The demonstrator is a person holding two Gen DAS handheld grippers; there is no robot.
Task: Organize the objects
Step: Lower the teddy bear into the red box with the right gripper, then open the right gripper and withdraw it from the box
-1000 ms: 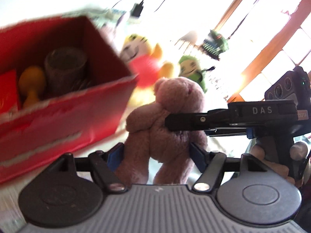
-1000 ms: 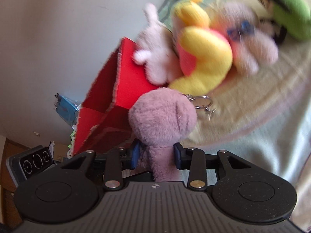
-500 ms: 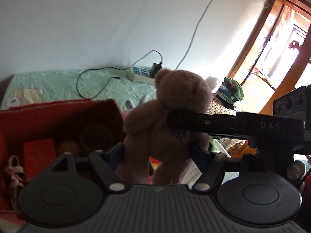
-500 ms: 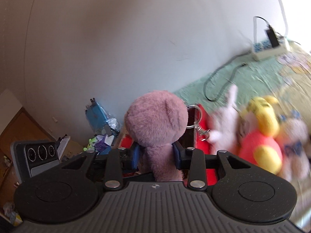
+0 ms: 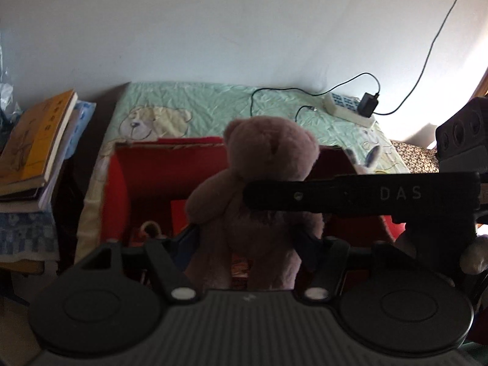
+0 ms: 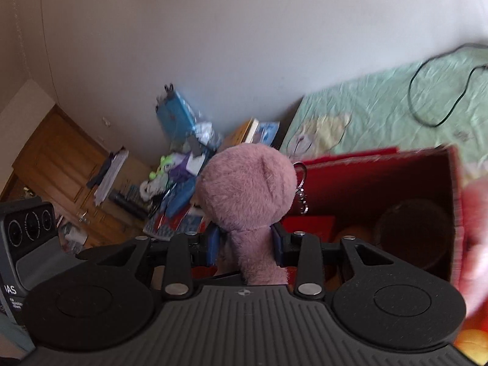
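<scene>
Change since earlier frames: both views have swung from the plush toys on the bed to the open red cardboard box [image 5: 122,183], which now lies beneath the carried bear.
Object in hand: small mauve plush teddy bear [image 5: 259,183], upright, held above the box's open top; a metal keyring [image 6: 300,189] hangs at its head.
Right tool [image 6: 245,244]: clenched on the bear's body just below the head, blue pads pressing into the plush.
Left tool [image 5: 247,244]: jaws closing, with the bear's lower body and legs between them; pads at or very near the plush.
Box contents: a dark cylindrical container [image 6: 411,231], a flat red packet [image 5: 180,219] and an orange object, partly hidden.
Surroundings: green patterned bedsheet [image 5: 213,106]; white power strip [image 5: 347,109] at far right; stacked books [image 5: 33,143] at left.
Step in hand: transport of the bear to the box, apparently near its end.
Next move calls for: lowering the bear into free space left of the container, then releasing both tools together.
</scene>
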